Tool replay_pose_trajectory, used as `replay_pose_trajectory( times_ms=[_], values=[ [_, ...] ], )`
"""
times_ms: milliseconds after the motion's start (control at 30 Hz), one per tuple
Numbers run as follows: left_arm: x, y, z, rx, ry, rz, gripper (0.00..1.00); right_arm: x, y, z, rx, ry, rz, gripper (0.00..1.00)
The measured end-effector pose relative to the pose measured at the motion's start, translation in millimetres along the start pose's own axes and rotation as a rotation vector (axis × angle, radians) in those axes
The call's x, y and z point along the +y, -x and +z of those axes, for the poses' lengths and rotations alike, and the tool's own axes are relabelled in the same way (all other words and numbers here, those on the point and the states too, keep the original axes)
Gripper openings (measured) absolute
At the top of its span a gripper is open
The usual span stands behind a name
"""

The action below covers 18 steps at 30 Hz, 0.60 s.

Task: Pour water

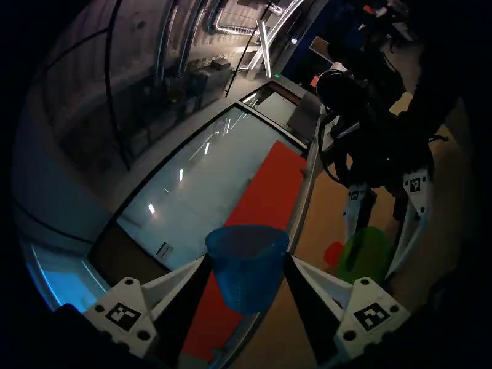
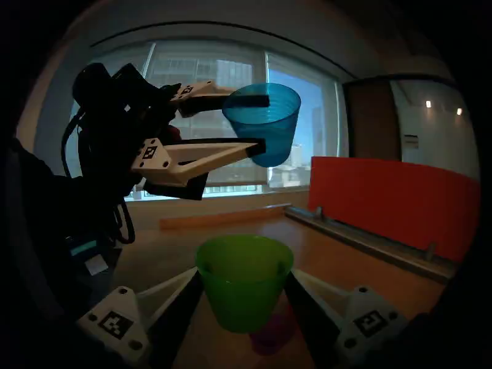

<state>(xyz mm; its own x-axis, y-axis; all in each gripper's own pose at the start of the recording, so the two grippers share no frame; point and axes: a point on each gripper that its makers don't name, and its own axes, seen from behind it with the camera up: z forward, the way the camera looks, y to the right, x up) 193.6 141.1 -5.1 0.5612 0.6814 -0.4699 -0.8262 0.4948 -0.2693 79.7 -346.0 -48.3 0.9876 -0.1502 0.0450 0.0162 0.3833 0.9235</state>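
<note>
- Left gripper view, far left: window panes [image 1: 184, 178], smooth glass with thin light streaks, set between dark straight frame bars.
- Centre, near: the left gripper [image 1: 247, 261] is closed partway, both fingers pressing the sides of a blue cup [image 1: 247, 286].
- The blue cup is translucent plastic, tapered, with a round rim and faint rings in the wall. Cannot tell if it holds water.
- Its fingers [image 1: 184, 289] are white wedge-shaped plastic with black inner faces and square black-and-white markers at the base.
- Right of the cup: a red panel [image 1: 264, 197], flat and matte, with a grey metal rail along its edge. Beyond it is the table [image 1: 320, 215], smooth brown wood.
- Far right: the right gripper [image 1: 372, 249] clamps a green cup [image 1: 363, 264] from both sides. A small round pink thing [image 1: 334, 252] lies just beside that cup; what it is, I cannot tell.
- Right gripper view, upper left: the left gripper reaches in, black body with looped cables. It holds the blue cup high against the bright window, near upright, well apart from the green cup and farther off.
- Centre, near: the green cup sits between the right gripper's white fingers. It is translucent, smooth-walled and tapered, with a wide rim. Contents cannot be told. The pink thing shows just under its base.
- Right: the red panel stands along the table's far edge.
</note>
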Motion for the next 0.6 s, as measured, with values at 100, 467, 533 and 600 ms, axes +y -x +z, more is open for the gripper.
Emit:
replay_pose_trajectory(
  times_ms=[100,467,533,600],
  values=[
    [0.5,-1.5,0.1,0.005,0.000,0.007,0.83,0.0,0.1,-0.3,0.000,0.000,0.001,0.88],
    [0.0,-7.8,-0.2,0.016,-0.009,0.071,0.83,1.1,-1.5,-0.3,0.001,0.004,-0.001,0.88],
    [0.3,-8.3,0.1,0.017,-0.011,0.080,0.83,1.2,-1.7,-0.2,0.001,0.005,-0.001,0.88],
    [0.8,-8.8,0.5,0.017,-0.011,0.090,0.83,1.2,-1.6,-0.3,0.001,0.005,-0.001,0.88]
  ],
)
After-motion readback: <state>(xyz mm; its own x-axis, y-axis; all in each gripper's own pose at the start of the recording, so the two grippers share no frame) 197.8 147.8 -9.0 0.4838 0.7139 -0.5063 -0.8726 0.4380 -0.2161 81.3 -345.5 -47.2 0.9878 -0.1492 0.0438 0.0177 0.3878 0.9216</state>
